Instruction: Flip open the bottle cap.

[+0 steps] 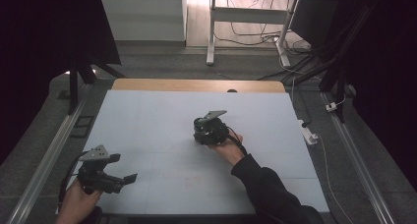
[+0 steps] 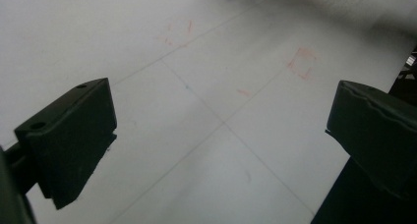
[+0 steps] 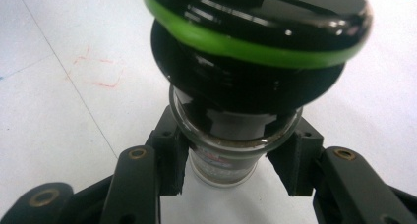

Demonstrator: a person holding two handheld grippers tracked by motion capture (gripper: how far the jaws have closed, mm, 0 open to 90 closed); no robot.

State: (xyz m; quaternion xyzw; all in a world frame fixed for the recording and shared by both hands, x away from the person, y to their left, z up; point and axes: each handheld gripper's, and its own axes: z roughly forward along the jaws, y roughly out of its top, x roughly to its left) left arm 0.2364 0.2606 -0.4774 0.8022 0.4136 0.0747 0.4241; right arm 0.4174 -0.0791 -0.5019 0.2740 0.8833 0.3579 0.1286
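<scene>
My right gripper (image 3: 228, 172) has its jaws closed on a small glass jar (image 3: 223, 160) with a black, green-ringed lid (image 3: 255, 42), near the middle of the white worktop (image 1: 157, 121). My left gripper (image 1: 125, 172) hangs at the near left corner, jaws spread wide and empty.

A white worktop (image 1: 147, 135) with a wooden far edge sits on grey carpet floor (image 1: 162, 64). Metal rails (image 1: 46, 160) run along both sides. Beyond stand a white cabinet (image 1: 142, 15) and a white desk frame (image 1: 212, 32) with loose cables (image 1: 255, 37) beneath. The room's edges are dark.
</scene>
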